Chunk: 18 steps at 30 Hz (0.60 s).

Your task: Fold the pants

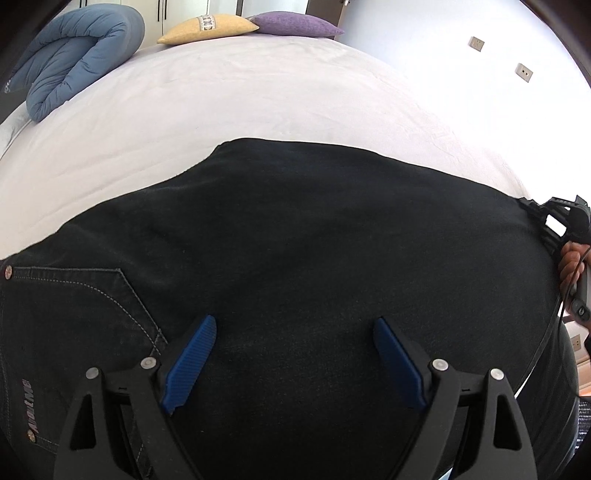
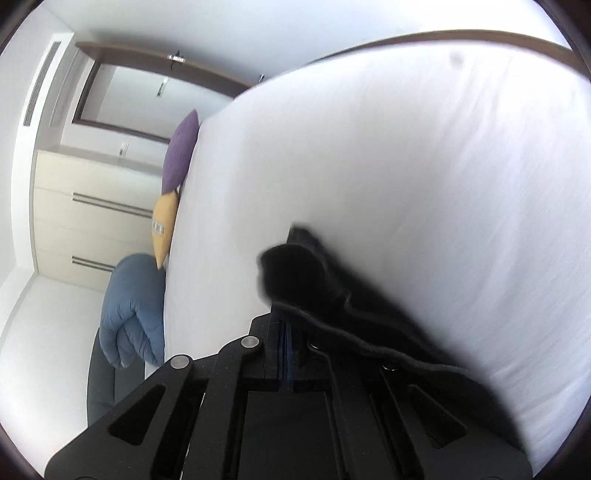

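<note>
Black denim pants (image 1: 295, 240) lie spread on the white bed sheet (image 1: 221, 103), with a stitched pocket and rivets at the lower left. My left gripper (image 1: 293, 354) hovers just above the cloth, open, its blue pads (image 1: 192, 362) wide apart with nothing pinched. At the far right edge of the pants my right gripper (image 1: 554, 218) is held by a hand (image 1: 570, 266). In the right wrist view that gripper (image 2: 286, 321) is shut, with a bunched black edge of the pants (image 2: 306, 266) coming out of its tips and draping over the right finger.
A rolled blue duvet (image 1: 81, 48), a yellow pillow (image 1: 208, 27) and a purple pillow (image 1: 295, 24) sit at the far end of the bed. A cream wardrobe (image 2: 92, 206) stands beyond. Bare sheet (image 2: 406, 166) stretches past the pants.
</note>
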Each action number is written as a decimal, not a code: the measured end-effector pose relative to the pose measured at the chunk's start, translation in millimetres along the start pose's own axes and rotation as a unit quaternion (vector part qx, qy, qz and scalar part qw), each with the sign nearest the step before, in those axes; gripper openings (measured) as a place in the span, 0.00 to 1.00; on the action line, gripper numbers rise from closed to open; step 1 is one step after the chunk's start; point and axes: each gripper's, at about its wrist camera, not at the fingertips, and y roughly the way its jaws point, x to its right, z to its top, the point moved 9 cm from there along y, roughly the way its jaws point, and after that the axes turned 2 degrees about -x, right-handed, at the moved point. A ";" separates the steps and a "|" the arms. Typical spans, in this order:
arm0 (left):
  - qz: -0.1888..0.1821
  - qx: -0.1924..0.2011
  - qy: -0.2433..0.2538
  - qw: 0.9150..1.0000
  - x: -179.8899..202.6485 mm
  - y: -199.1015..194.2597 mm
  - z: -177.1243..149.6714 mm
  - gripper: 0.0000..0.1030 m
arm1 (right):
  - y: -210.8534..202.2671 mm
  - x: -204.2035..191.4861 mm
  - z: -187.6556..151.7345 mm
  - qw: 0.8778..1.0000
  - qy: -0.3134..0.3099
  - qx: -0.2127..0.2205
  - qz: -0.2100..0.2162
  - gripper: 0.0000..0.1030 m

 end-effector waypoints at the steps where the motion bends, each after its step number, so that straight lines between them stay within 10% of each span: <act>1: 0.004 -0.004 -0.001 1.000 -1.6 -2.1 2.9 0.85 | -4.5 0.1 4.6 1.000 -0.006 0.003 -0.014 0.00; 3: 0.011 -0.005 -0.010 1.000 -9.6 -7.4 18.2 0.80 | -15.9 -12.9 0.9 0.999 -0.017 0.022 -0.042 0.00; 9: -0.078 0.051 0.000 0.996 49.0 -23.1 74.6 0.80 | 1.5 -106.4 -116.9 0.983 -0.109 -0.102 0.109 0.02; 14: -0.144 -0.018 0.059 0.988 112.4 42.0 88.8 0.46 | 76.9 -75.9 -199.3 0.971 -0.086 -0.215 0.056 0.00; 17: -0.136 -0.019 0.078 0.987 108.7 62.5 96.5 0.31 | 83.3 -68.5 -195.0 0.974 -0.093 -0.199 0.062 0.00; 18: -0.137 -0.022 0.076 0.987 100.6 64.0 100.8 0.09 | 80.6 -65.4 -189.3 0.975 -0.092 -0.195 0.054 0.00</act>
